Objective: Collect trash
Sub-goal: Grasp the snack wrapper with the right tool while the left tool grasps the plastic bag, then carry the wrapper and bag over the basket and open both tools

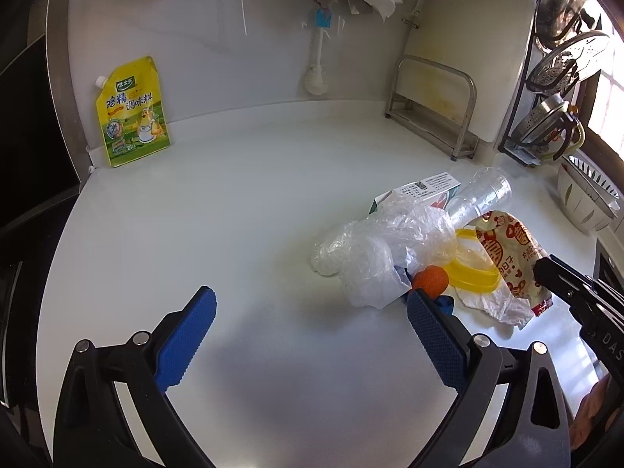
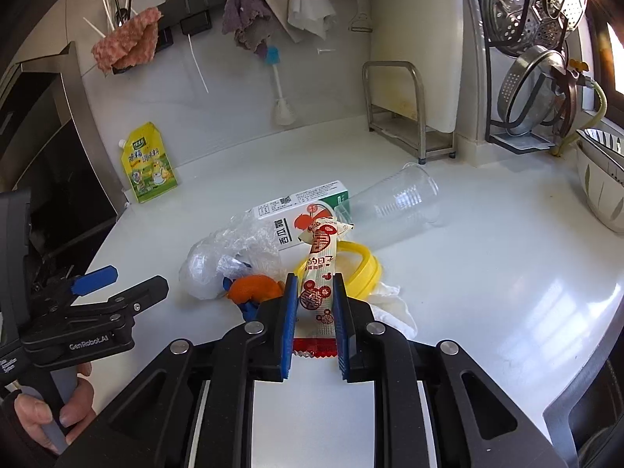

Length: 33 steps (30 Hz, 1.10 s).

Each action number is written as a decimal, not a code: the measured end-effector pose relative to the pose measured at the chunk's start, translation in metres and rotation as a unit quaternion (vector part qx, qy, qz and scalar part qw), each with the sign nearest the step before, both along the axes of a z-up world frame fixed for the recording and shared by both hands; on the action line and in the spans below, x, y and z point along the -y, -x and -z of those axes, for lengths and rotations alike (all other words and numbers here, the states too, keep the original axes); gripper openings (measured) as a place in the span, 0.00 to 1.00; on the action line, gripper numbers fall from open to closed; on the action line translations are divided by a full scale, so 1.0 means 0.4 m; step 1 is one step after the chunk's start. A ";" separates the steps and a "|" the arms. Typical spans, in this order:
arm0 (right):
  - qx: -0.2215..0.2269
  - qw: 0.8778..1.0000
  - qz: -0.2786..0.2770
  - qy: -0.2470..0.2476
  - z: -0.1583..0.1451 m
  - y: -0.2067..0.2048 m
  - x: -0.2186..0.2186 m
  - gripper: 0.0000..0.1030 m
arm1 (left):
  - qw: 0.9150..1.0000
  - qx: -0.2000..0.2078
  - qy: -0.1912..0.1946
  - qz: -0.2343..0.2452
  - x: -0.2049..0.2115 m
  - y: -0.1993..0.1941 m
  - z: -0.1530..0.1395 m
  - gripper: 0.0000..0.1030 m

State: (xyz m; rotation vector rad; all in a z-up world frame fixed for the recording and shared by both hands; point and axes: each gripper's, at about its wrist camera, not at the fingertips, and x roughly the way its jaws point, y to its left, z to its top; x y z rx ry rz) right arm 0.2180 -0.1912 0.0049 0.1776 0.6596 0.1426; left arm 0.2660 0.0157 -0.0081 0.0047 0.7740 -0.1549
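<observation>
White kitchen counter [image 2: 487, 273] holds a trash pile. Right gripper [image 2: 315, 292] clamps a snack wrapper [image 2: 318, 273]; left gripper [image 1: 312, 304] hovers, fingers spread, beside a plastic bag [image 1: 374, 249].

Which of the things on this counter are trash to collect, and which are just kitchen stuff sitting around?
Trash to collect:
snack wrapper, gripped in the right gripper
crumpled plastic bag
clear plastic cup, on its side
small carton
yellow lid
orange peel
white tissue

Just lying about:
seasoning pouch
metal rack
bottle brush
hanging cloths
bowl
</observation>
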 end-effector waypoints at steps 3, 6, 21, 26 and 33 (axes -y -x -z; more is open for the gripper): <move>0.006 1.000 0.008 -0.006 0.001 0.012 0.024 0.16 | 1.000 -0.001 -0.013 -0.001 0.018 -0.015 0.006 0.94; 0.006 1.000 0.012 -0.018 0.013 0.021 0.045 0.16 | 1.000 -0.004 -0.020 -0.001 0.033 -0.028 0.011 0.94; 0.008 0.999 0.008 -0.047 0.034 0.041 0.090 0.16 | 0.999 -0.020 -0.039 0.007 0.087 -0.091 0.049 0.29; 0.009 0.999 0.007 -0.043 0.033 0.052 0.086 0.16 | 0.999 -0.011 -0.029 0.011 0.077 -0.074 0.036 0.10; 0.012 0.999 0.016 -0.045 0.024 0.094 0.094 0.16 | 0.999 0.039 -0.028 0.000 0.045 -0.001 -0.046 0.09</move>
